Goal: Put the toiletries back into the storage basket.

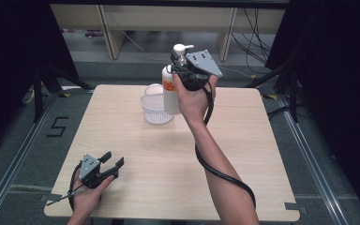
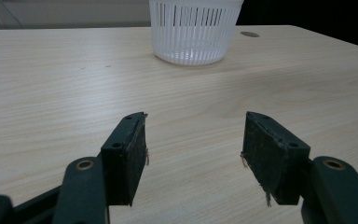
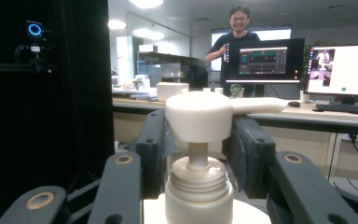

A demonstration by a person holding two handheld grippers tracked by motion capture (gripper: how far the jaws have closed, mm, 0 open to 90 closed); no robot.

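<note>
— Two tongs, what's each doing?
— Right tongs (image 1: 180, 70) are clamped on the pump bottle (image 1: 171, 91), held upright in the air over the table's far edge, forearm raised steeply from the near edge.
— And the left?
— Left tongs (image 1: 112, 161) gape wide with nothing between them, hand resting low by the near left corner of the table (image 1: 243, 154), aimed at the white basket (image 1: 156, 109) near the far edge.
</note>
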